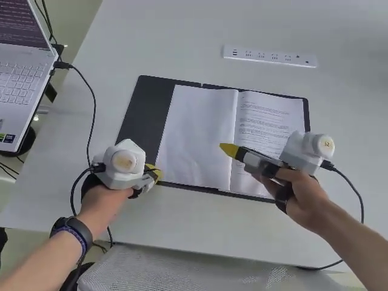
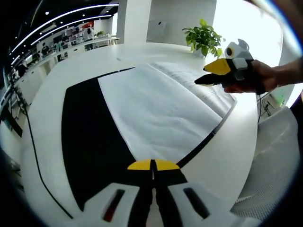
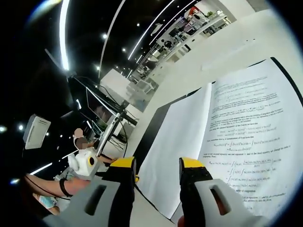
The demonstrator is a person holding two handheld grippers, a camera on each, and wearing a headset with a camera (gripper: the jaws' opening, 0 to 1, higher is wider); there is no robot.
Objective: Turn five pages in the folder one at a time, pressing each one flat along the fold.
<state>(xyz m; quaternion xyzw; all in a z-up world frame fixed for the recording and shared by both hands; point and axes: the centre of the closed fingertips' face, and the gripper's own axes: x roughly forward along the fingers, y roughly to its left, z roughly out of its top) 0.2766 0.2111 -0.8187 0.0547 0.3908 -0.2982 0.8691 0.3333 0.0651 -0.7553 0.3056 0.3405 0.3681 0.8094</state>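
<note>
Left hand-held gripper [image 1: 154, 174], pressed together, sits beside the folder [image 1: 145, 109]; right hand-held gripper [image 1: 228, 149], spread, angles over it.

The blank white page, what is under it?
The black folder lies under the blank white page, poking out on its left. Any pages beneath it are covered.

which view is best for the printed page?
Right gripper view: the printed page is close, with clear text lines. Head view: small, lower part behind the right gripper. Left gripper view: far, foreshortened, text unreadable.
</note>
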